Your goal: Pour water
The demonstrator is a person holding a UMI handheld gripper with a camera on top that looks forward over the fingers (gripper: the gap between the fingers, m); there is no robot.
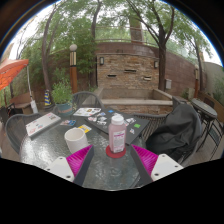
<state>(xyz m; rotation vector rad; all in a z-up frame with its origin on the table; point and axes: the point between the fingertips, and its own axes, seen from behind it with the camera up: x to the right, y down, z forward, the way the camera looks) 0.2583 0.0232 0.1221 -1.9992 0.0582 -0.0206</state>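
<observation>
Fig.: pour not yet begun, by the look of it. Gripper (113,157) spread, pads w/ gaps either side of a capped bottle (117,133), which stands upright on the glass bench (50,150) btwn the fingers, red base at the near edge. Bottle contents: cannot tell. White cup (76,139) just left of bottle, contents hidden. Left to do: grasp, uncap, tilt over cup.
</observation>
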